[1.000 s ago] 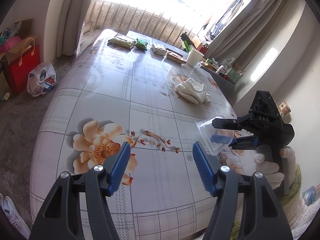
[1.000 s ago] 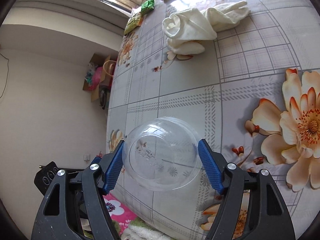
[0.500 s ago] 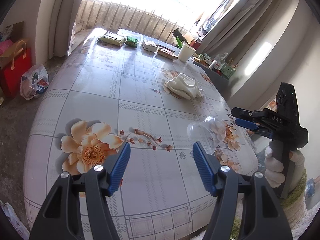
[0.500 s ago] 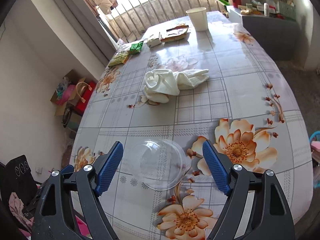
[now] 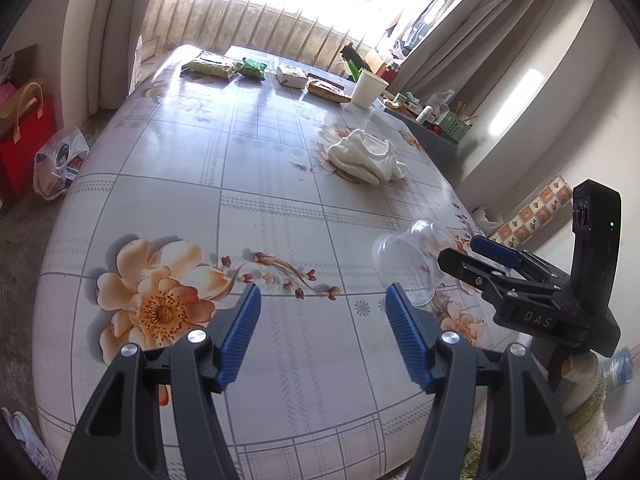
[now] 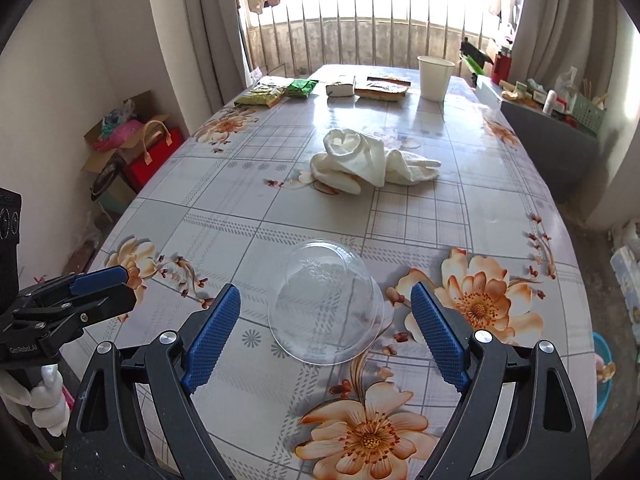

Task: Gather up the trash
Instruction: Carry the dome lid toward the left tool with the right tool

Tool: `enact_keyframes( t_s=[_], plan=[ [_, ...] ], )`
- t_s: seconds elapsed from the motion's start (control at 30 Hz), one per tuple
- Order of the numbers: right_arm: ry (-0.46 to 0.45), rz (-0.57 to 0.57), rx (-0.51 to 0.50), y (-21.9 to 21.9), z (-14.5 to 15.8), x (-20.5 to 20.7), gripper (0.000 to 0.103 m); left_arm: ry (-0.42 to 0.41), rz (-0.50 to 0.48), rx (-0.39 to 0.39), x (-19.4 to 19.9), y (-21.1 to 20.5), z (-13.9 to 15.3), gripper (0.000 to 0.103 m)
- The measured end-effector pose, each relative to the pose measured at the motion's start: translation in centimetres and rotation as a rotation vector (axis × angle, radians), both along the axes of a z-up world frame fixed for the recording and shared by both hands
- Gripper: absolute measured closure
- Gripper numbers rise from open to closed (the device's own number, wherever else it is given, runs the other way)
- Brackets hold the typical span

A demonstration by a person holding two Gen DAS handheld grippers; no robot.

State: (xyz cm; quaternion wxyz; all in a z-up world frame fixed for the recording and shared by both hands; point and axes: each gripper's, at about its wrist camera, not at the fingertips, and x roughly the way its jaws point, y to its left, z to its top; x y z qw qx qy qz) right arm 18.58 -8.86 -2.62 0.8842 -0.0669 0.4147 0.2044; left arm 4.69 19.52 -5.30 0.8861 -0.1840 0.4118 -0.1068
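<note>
A clear plastic cup (image 6: 326,304) lies tipped on the flowered tablecloth (image 6: 248,216). It sits in the gap of my right gripper (image 6: 325,300), whose jaws are opening, and neither blue pad touches it. In the left wrist view the same cup (image 5: 412,264) rests just ahead of the right gripper (image 5: 468,254). My left gripper (image 5: 322,304) hangs open and empty over the table's near end, and it also shows at the left of the right wrist view, left gripper (image 6: 120,286). Snack packets (image 6: 260,96) and a paper cup (image 6: 434,78) stand at the far end.
A crumpled white cloth (image 6: 368,162) lies mid-table. Beyond it are a white box (image 6: 340,88) and a brown packet (image 6: 382,88). A red bag (image 5: 24,136) and a plastic bag (image 5: 60,160) sit on the floor left; a cluttered grey cabinet (image 6: 552,140) stands right.
The right gripper opened and let go of the clear cup, then rolled level and drew back. The cup now lies on the table. The left gripper shifted slightly.
</note>
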Motion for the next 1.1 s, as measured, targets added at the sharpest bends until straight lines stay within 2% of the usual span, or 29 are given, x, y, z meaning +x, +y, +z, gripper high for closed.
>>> enact_keyframes(
  t_s=[0.1,0.13,0.17,0.23,0.27,0.33,0.43,0.47,0.5,0.57,0.73,0.8,0.97,1.1],
  plan=[
    [0.018,-0.007,-0.039,0.8,-1.1,1.3,0.021,0.002,-0.008,0.004,0.0,-0.3,-0.3,0.040],
    [0.043,-0.019,-0.038,0.8,-1.5,1.9,0.033,0.001,-0.012,0.012,0.0,-0.4,-0.4,0.040],
    [0.079,-0.027,-0.010,0.5,-1.9,2.4,0.040,-0.002,-0.017,0.017,0.0,-0.6,-0.4,0.040],
    [0.129,-0.055,0.081,-0.8,-1.7,3.0,0.041,-0.006,-0.031,0.019,-0.1,-0.9,-0.5,0.040],
    [0.165,-0.059,0.143,-1.6,-1.6,3.4,0.041,-0.007,-0.037,0.018,-0.1,-1.1,-0.6,0.040],
    [0.291,-0.043,0.347,-3.6,-1.6,4.4,0.041,-0.009,-0.051,0.013,-0.1,-1.5,-0.8,0.040],
    [0.579,-0.011,0.699,-6.4,-4.1,6.1,0.040,-0.007,-0.075,0.009,0.4,-2.1,-1.0,0.040],
    [0.648,-0.025,0.770,-7.1,-5.0,6.4,0.039,-0.006,-0.081,0.008,0.6,-2.2,-1.0,0.040],
    [0.686,-0.053,0.798,-7.8,-5.6,6.6,0.036,-0.006,-0.088,0.006,0.8,-2.4,-1.0,0.040],
    [0.659,-0.107,0.738,-8.7,-5.4,6.6,0.028,-0.011,-0.100,0.002,1.0,-2.8,-0.8,0.040],
    [0.522,-0.172,0.504,-8.9,-3.0,5.9,0.026,-0.011,-0.109,-0.009,1.3,-3.1,-0.9,0.040],
    [0.497,-0.180,0.456,-8.7,-2.6,5.6,0.026,-0.011,-0.109,-0.011,1.3,-3.2,-0.9,0.040],
    [0.500,-0.190,0.500,-9.2,-2.6,5.4,0.029,-0.012,-0.112,-0.013,1.1,-3.2,-0.9,0.040],
    [0.565,-0.196,0.623,-10.5,-3.9,6.2,0.030,-0.016,-0.132,-0.043,0.8,-3.4,-0.9,0.040]
  ],
)
